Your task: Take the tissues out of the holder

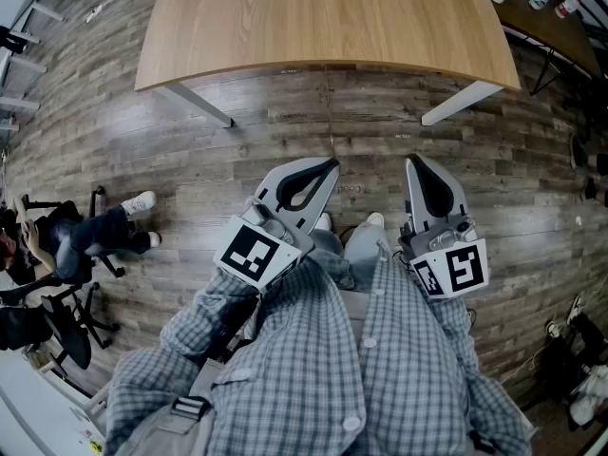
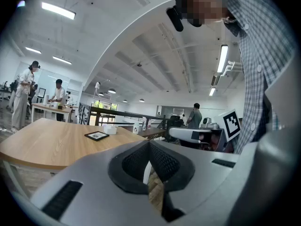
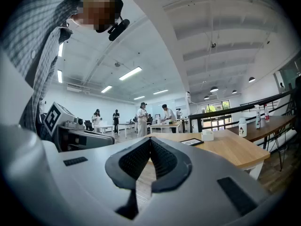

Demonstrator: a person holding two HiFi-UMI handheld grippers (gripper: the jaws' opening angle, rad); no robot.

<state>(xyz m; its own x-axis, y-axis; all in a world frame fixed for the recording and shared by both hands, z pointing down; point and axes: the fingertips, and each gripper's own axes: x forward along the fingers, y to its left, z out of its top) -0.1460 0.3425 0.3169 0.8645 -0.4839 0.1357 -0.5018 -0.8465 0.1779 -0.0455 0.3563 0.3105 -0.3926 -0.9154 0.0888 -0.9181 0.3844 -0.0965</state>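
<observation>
Short of the worktop (image 1: 323,17), the left gripper (image 1: 326,166) and right gripper (image 1: 415,161) hung clenched and empty; reaching in unopened, they might shove the tissues aside.

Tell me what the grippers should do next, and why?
Probably step closer and reach toward the wooden table. Both the left gripper and right gripper are shut, empty, and over the floor, short of the table; the small white box, perhaps the tissue holder, sits far back on it.
</observation>
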